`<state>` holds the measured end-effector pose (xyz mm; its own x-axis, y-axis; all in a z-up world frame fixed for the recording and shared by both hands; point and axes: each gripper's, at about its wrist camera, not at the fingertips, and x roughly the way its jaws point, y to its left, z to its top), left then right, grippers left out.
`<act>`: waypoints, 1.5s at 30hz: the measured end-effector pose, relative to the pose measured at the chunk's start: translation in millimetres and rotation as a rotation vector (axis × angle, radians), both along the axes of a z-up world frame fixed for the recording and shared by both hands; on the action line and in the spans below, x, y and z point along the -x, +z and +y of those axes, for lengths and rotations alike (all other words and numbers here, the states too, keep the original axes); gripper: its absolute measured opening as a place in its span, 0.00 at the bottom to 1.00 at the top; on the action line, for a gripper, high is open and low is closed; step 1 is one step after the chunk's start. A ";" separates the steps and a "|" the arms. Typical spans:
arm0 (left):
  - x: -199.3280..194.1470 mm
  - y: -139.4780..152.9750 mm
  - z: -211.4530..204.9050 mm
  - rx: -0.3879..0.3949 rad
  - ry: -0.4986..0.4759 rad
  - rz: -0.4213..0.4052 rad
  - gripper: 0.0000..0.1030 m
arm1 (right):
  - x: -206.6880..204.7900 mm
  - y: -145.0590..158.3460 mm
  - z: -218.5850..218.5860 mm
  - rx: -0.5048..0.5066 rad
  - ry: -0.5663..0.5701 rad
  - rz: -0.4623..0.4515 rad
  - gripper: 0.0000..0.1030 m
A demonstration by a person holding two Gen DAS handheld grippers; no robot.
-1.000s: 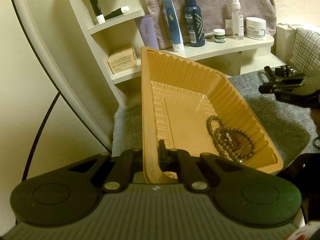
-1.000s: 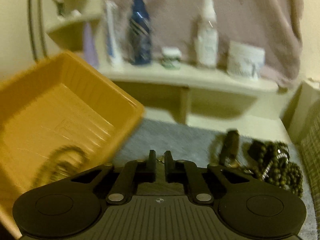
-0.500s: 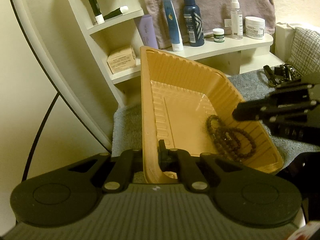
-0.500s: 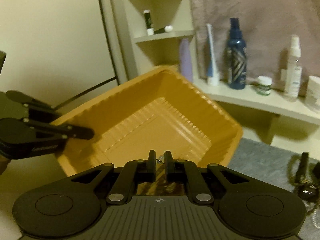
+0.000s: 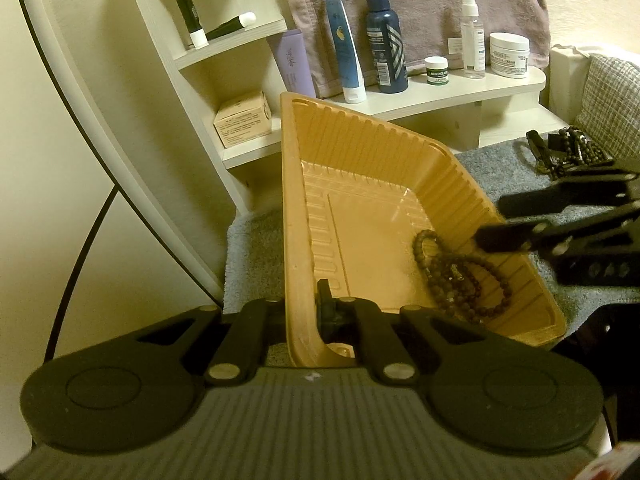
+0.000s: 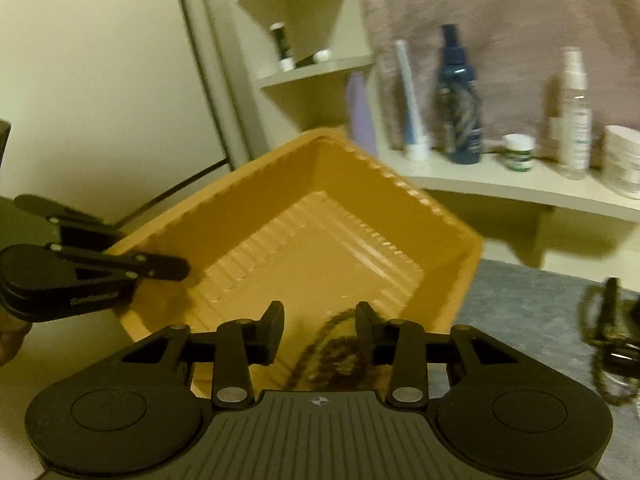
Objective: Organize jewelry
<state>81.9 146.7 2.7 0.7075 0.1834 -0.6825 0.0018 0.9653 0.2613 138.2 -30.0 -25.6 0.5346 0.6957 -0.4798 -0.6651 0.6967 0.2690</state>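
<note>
Since a second ago our right gripper [image 6: 319, 322] has swung from the grey mat over to the orange tray [image 5: 400, 152], and its jaws have just been opening; they now stand spread with nothing pinched between them, poised above the tray's low right side. The dark bead strand [image 5: 460, 276] lies coiled inside the tray, in the lower corner nearest that gripper, and looks blurred in the right wrist view. Our left gripper [image 5: 304, 312] has its fingers pressed tight on the tray's near wall, holding the tray tilted above the grey mat [image 5: 500, 168]. Beyond the tray, to its right, more dark jewelry [image 5: 568, 152] sits heaped on the mat. Behind the tray stands a pale shelf [image 5: 440, 96] carrying bottles, tubes and jars.
</note>
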 end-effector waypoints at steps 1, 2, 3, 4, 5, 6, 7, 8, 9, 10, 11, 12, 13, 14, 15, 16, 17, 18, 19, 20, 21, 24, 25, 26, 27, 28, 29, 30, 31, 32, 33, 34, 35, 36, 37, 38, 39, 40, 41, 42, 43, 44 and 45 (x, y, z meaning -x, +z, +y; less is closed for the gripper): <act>0.0 0.0 0.0 0.000 0.000 0.000 0.05 | 0.9 0.2 -8.4 0.000 -0.037 -0.003 0.39; 0.0 0.1 0.1 0.000 0.000 0.000 0.05 | 2.2 0.3 -16.1 0.001 -0.068 -0.007 0.39; -0.1 0.1 0.4 0.000 0.000 0.000 0.04 | 4.0 -0.1 -23.7 0.004 -0.098 -0.012 0.39; -0.1 0.1 0.0 0.000 -0.001 0.001 0.05 | 5.5 -1.2 -32.1 0.009 -0.130 -0.014 0.39; -0.1 0.1 0.1 -0.001 -0.002 0.001 0.05 | 7.2 -3.2 -41.3 0.015 -0.162 -0.013 0.39; 0.0 0.1 -0.1 -0.002 -0.003 0.000 0.05 | 8.6 -5.4 -49.2 0.023 -0.193 -0.009 0.39; 0.0 0.1 -0.2 -0.003 -0.003 0.000 0.05 | 10.2 -9.3 -58.8 0.034 -0.232 -0.003 0.39; 0.0 0.1 0.0 -0.004 -0.004 -0.001 0.05 | 10.5 -12.9 -66.5 0.045 -0.265 0.005 0.39; 0.0 0.1 -0.5 -0.004 -0.004 -0.002 0.05 | 10.9 -16.3 -74.3 0.057 -0.297 0.014 0.39; -0.2 -0.1 -0.6 -0.005 -0.004 -0.002 0.04 | 11.1 -20.8 -85.1 0.071 -0.339 0.024 0.39; -0.3 -0.1 -0.6 -0.005 -0.004 -0.003 0.04 | 11.3 -24.6 -94.0 0.079 -0.368 0.034 0.39; -0.4 -0.1 -0.5 -0.005 -0.005 -0.003 0.04 | 11.1 -28.5 -102.6 0.086 -0.392 0.044 0.39; -0.4 -0.2 -0.7 -0.005 -0.005 -0.002 0.04 | 10.6 -32.5 -112.0 0.099 -0.424 0.050 0.39; -0.4 -0.2 -0.6 -0.005 -0.004 -0.002 0.04 | 10.0 -35.2 -119.9 0.110 -0.453 0.053 0.39; -0.3 0.1 -0.6 -0.005 -0.004 -0.002 0.05 | 8.9 -37.2 -129.1 0.116 -0.474 0.057 0.39; -0.3 0.2 -0.6 -0.005 -0.004 -0.002 0.05 | 7.2 -39.6 -136.8 0.121 -0.490 0.060 0.39; -0.5 0.1 -0.5 -0.004 -0.004 -0.002 0.05 | 5.5 -42.1 -141.7 0.127 -0.502 0.058 0.39; -0.6 0.0 -0.7 -0.005 -0.004 -0.001 0.05 | 3.3 -43.9 -145.3 0.137 -0.511 0.055 0.39; -0.9 0.0 -0.9 -0.006 -0.004 0.000 0.04 | 0.8 -45.2 -148.5 0.145 -0.514 0.053 0.39; -1.2 0.2 -1.1 -0.007 -0.005 0.000 0.05 | -2.3 -46.4 -151.7 0.148 -0.517 0.049 0.39; -1.3 0.3 -1.4 -0.008 -0.005 0.001 0.05 | -4.9 -47.1 -152.6 0.150 -0.517 0.042 0.38; -1.8 0.8 -1.8 -0.012 -0.005 0.003 0.04 | -15.6 -49.1 -154.5 0.162 -0.513 0.030 0.37; -1.8 1.0 -1.9 -0.014 -0.005 0.003 0.04 | -19.6 -50.8 -154.1 0.168 -0.511 0.027 0.33; -1.9 1.2 -2.1 -0.015 -0.005 0.003 0.04 | -25.2 -53.3 -152.7 0.174 -0.508 0.026 0.27; -1.8 1.3 -2.3 -0.015 -0.005 0.003 0.04 | -29.1 -54.2 -151.6 0.177 -0.507 0.024 0.25; -1.8 1.3 -2.4 -0.016 -0.005 0.004 0.04 | -34.8 -55.4 -149.7 0.182 -0.507 0.021 0.24; -1.8 1.4 -2.5 -0.017 -0.005 0.004 0.04 | -38.4 -56.0 -148.4 0.189 -0.507 0.018 0.22; -1.8 1.7 -2.6 -0.018 -0.006 0.004 0.04 | -42.5 -56.8 -146.7 0.193 -0.506 0.018 0.21; -2.0 1.9 -2.7 -0.019 -0.006 0.005 0.04 | -46.5 -57.8 -145.1 0.198 -0.507 0.019 0.20; -2.2 2.0 -2.8 -0.020 -0.007 0.005 0.04 | -49.7 -58.7 -143.5 0.208 -0.509 0.018 0.19; -2.4 2.0 -3.0 -0.020 -0.007 0.006 0.04 | -53.1 -59.9 -141.8 0.218 -0.509 0.019 0.19; -2.5 2.1 -3.0 -0.021 -0.008 0.006 0.04 | -56.1 -60.9 -140.7 0.222 -0.509 0.023 0.19; -2.6 2.1 -2.9 -0.022 -0.009 0.007 0.04 | -60.0 -61.9 -139.2 0.230 -0.510 0.028 0.18; -2.7 2.1 -2.9 -0.022 -0.009 0.007 0.04 | -62.1 -62.8 -138.1 0.238 -0.513 0.030 0.18; -2.7 2.2 -2.7 -0.022 -0.009 0.008 0.04 | -63.9 -63.8 -136.9 0.243 -0.517 0.032 0.14; -2.5 2.3 -3.0 -0.022 -0.010 0.008 0.04 | -64.2 -63.8 -136.3 0.247 -0.519 0.033 0.07; -2.5 2.2 -3.3 -0.023 -0.010 0.008 0.04 | -63.2 -62.8 -135.2 0.253 -0.523 0.027 0.07; -2.7 2.2 -3.2 -0.024 -0.011 0.009 0.04 | -61.6 -61.4 -134.3 0.259 -0.524 0.018 0.07; -2.6 2.2 -2.8 -0.023 -0.011 0.009 0.04 | -59.3 -59.4 -133.3 0.265 -0.521 0.010 0.07; -2.7 2.1 -3.0 -0.023 -0.011 0.009 0.04 | -58.0 -57.8 -132.9 0.265 -0.517 0.007 0.07; -2.9 2.0 -3.0 -0.023 -0.011 0.010 0.04 | -55.4 -55.3 -132.5 0.265 -0.513 0.002 0.07; -2.8 2.0 -2.8 -0.023 -0.012 0.010 0.04 | -52.3 -52.3 -131.7 0.266 -0.510 -0.008 0.07; -2.8 2.0 -2.9 -0.024 -0.013 0.010 0.04 | -49.3 -49.1 -131.1 0.265 -0.504 -0.017 0.07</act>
